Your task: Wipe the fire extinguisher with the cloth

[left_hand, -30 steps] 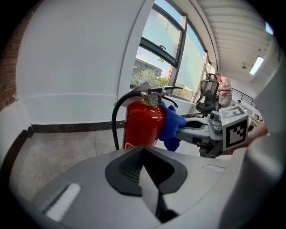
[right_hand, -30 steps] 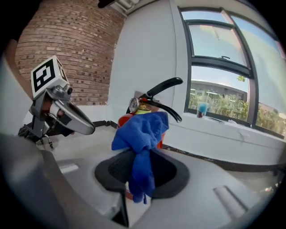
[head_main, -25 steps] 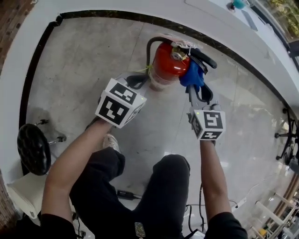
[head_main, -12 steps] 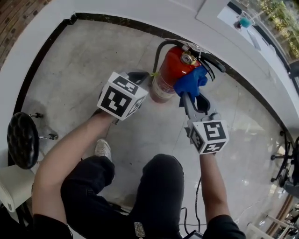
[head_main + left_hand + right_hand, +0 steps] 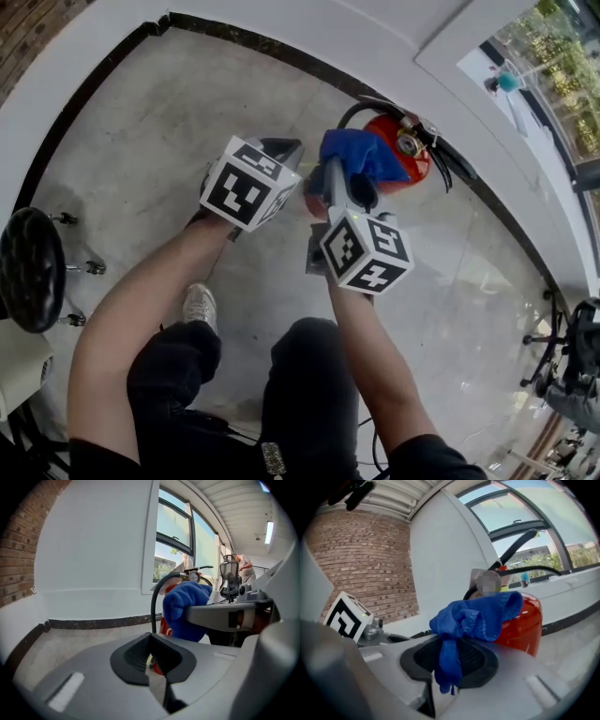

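Wiping is under way: the right gripper (image 5: 339,183) is clamping the cloth (image 5: 361,155) and holding it against the top of the fire extinguisher (image 5: 412,173), which is standing by the far wall. The left gripper (image 5: 281,150), jaws together, is hovering just to the left. The next move is likely calling for dragging the cloth down the red body.

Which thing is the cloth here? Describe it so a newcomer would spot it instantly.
At the foot of the white wall sits a red fire extinguisher. Bunched against its upper side is the blue cloth, pinched in the right tool. It is the only soft, bright blue thing among red, black and grey hardware.
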